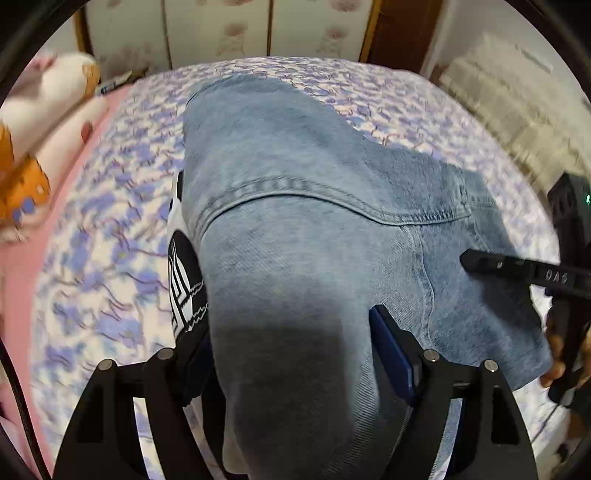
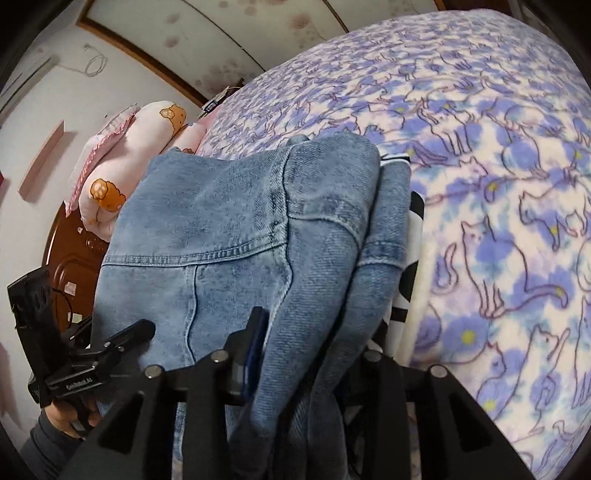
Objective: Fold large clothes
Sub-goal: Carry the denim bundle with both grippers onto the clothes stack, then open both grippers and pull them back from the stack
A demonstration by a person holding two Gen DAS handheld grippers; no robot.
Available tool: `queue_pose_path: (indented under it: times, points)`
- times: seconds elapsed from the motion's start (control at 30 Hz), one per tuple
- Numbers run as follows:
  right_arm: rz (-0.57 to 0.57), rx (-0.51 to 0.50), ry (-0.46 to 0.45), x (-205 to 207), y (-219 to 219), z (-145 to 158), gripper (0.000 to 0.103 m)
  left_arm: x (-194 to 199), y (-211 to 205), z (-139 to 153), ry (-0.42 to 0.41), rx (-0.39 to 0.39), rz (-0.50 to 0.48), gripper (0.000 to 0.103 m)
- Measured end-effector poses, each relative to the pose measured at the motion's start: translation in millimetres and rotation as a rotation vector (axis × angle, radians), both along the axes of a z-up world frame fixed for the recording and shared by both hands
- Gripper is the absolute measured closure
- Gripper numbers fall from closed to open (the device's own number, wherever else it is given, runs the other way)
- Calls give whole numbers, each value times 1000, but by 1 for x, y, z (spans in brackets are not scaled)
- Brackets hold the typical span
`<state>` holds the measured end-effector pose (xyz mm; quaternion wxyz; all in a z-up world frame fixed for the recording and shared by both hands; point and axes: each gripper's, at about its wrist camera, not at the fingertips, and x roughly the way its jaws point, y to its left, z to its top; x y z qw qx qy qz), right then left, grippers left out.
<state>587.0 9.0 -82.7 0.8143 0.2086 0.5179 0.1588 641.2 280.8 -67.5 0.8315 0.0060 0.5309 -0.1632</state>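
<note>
A light-blue denim garment point(image 1: 295, 184) lies folded on the bed, over a black-and-white printed cloth point(image 1: 184, 284). My left gripper point(image 1: 288, 325) stands wide over its near end; a thick roll of denim lies between the jaws and the blue pad point(image 1: 391, 354) sits at its side without squeezing it. In the right wrist view my right gripper point(image 2: 314, 332) straddles a fold of the same denim point(image 2: 229, 206), jaws parted, the right finger hidden by cloth. Each gripper shows in the other's view: a right finger point(image 1: 480, 260) rests over the denim, the left gripper's fingers point(image 2: 125, 338) at its other edge.
The bed cover point(image 2: 498, 166) is white with purple flowers and cat outlines. Pink pillows with orange bears point(image 2: 122, 177) lie at the head end, before a wooden headboard point(image 2: 70, 266). A person's hand point(image 2: 66, 417) holds the left gripper. Patterned wall panels point(image 1: 221, 29) stand behind.
</note>
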Motion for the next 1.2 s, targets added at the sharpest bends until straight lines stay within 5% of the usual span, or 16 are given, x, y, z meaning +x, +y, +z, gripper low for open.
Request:
queue_pose_path:
  times: [0.33, 0.43, 0.5, 0.57, 0.63, 0.7, 0.87, 1.2]
  points:
    - [70, -242, -53, -39, -1, 58, 63, -51, -4, 58, -129, 79, 28, 28]
    - [69, -240, -121, -72, -6, 77, 63, -77, -4, 81, -177, 75, 28, 46]
    - [83, -247, -176, -92, -1, 86, 63, -94, -9, 92, -191, 62, 13, 72]
    - [110, -262, -216, -105, 9, 92, 63, -107, -17, 98, -210, 62, -11, 82]
    - [156, -262, -243, -115, 25, 95, 67, -114, -26, 96, -219, 91, -33, 83]
    - [190, -274, -237, -116, 36, 89, 81, -114, -31, 84, -196, 141, -20, 87]
    - [162, -394, -162, -107, 35, 45, 102, -109, -25, 61, -192, 208, 10, 94]
    - [121, -380, -138, -101, 25, 34, 103, -103, -24, 48, -179, 220, 47, 94]
